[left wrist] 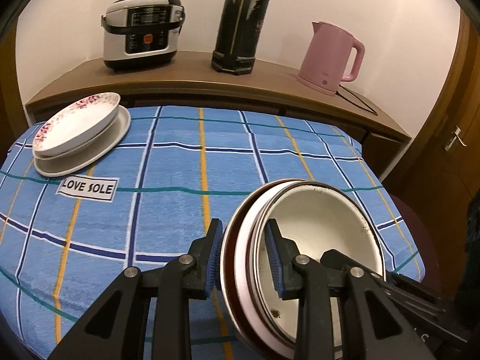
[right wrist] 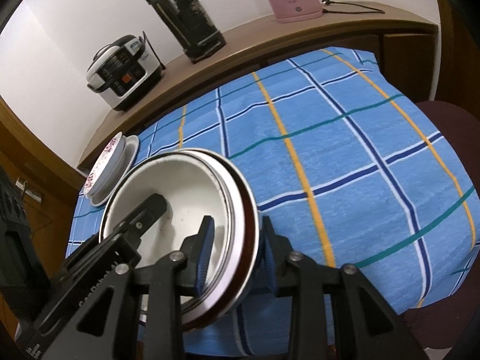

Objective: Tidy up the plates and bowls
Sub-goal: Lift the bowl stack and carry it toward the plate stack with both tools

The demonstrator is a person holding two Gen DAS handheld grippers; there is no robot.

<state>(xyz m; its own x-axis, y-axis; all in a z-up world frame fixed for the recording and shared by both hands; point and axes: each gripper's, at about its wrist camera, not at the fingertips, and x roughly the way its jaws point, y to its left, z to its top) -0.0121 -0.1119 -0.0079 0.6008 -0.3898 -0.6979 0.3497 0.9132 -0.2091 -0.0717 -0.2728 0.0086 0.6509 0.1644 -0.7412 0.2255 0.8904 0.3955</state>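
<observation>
A nested stack of bowls (left wrist: 324, 234), a white one inside pink and dark brown ones, is held above the checked tablecloth. My left gripper (left wrist: 244, 258) is shut on the stack's left rim, one finger inside, one outside. My right gripper (right wrist: 237, 252) is shut on the opposite rim of the same stack (right wrist: 186, 192). A floral plate (left wrist: 78, 123) rests tilted on a plain white plate (left wrist: 111, 141) at the far left of the table; the pair also shows in the right wrist view (right wrist: 111, 162).
The blue checked tablecloth (left wrist: 186, 168) covers the table. On the wooden counter (left wrist: 192, 72) behind stand a rice cooker (left wrist: 144, 30), a tall black thermos (left wrist: 243, 21) and a pink kettle (left wrist: 333, 57) with its cord. A dark red chair (right wrist: 444, 114) stands at the right.
</observation>
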